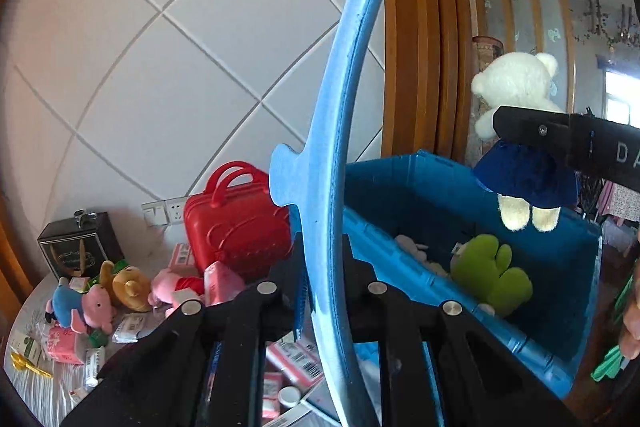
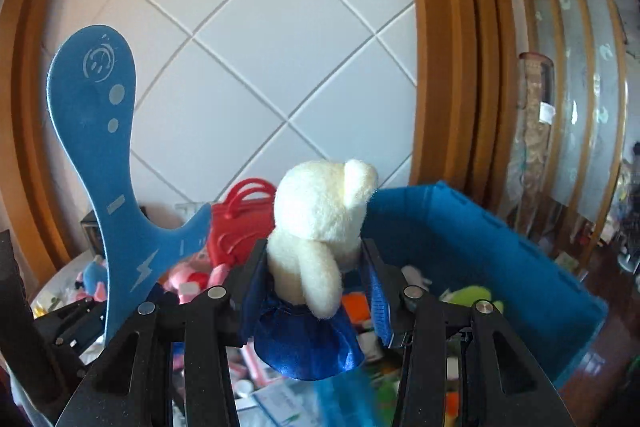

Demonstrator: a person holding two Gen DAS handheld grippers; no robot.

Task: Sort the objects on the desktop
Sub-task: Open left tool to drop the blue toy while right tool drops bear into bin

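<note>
My left gripper (image 1: 320,267) is pressed together on the thin edge of a blue foam boomerang (image 1: 340,107), which stands up from the jaws and curves high across the tiled wall. In the right wrist view the same boomerang rises at the left, its flat face with the printed lightning bolt turned toward me. I judge it light and flat, stiff enough to hold its shape but springy; pinched low on one arm it can wobble at the far tip, so a hold nearer the bend would steady it.

My right gripper (image 2: 314,267) is pinching a white plush bear in a blue satin dress (image 2: 320,219) around its body, head up, with the skirt hanging below the pads. The bear is soft and squashes under the pads, so the hold is forgiving; the satin looks slippery, so I think the plush torso is the better place to hold than the skirt.

Both toys are up in the air above the near edge of the blue plastic bin (image 1: 560,267), which lies to the right. A green plush toy (image 1: 488,275) already lies inside it. To the left, on the table, sit a red toy suitcase (image 1: 236,223), pink plush pigs (image 1: 96,307) and scattered packets.
</note>
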